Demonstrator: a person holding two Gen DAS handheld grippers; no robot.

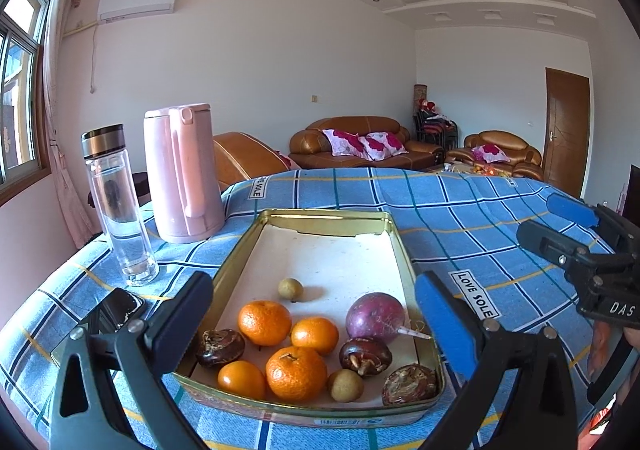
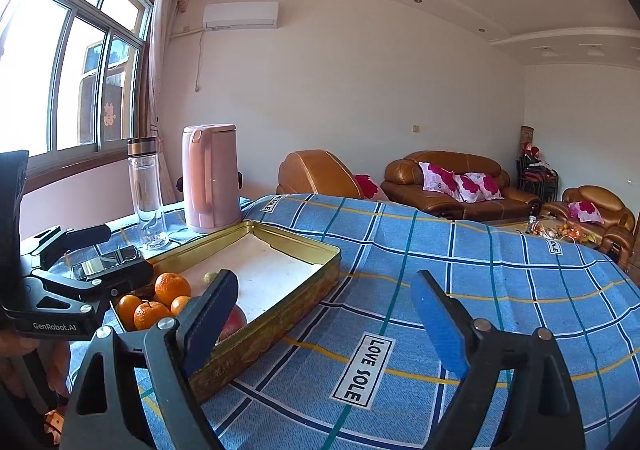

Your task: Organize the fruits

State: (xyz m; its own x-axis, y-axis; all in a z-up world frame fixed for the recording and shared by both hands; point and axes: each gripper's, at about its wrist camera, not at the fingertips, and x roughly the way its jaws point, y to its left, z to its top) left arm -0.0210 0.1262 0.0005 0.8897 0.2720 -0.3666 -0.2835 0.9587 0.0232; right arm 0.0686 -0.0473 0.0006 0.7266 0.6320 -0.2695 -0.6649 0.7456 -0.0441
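A gold tin tray (image 1: 400, 246) (image 2: 280, 314) lies on the blue checked tablecloth. In its near end lie several mandarins (image 1: 265, 322) (image 2: 172, 287), three dark water chestnuts (image 1: 220, 347), two small longans (image 1: 290, 288) and a purple passion fruit (image 1: 375, 317). My left gripper (image 1: 320, 318) is open and empty, its fingers either side of the tray's near end, above the fruit. My right gripper (image 2: 324, 310) is open and empty over the cloth to the right of the tray; it also shows in the left wrist view (image 1: 560, 222).
A pink kettle (image 1: 182, 174) (image 2: 210, 178) and a clear glass bottle (image 1: 118, 206) (image 2: 146, 192) stand beyond the tray's left corner. A black phone (image 1: 118, 308) (image 2: 106, 258) lies left of the tray. Sofas stand behind the table.
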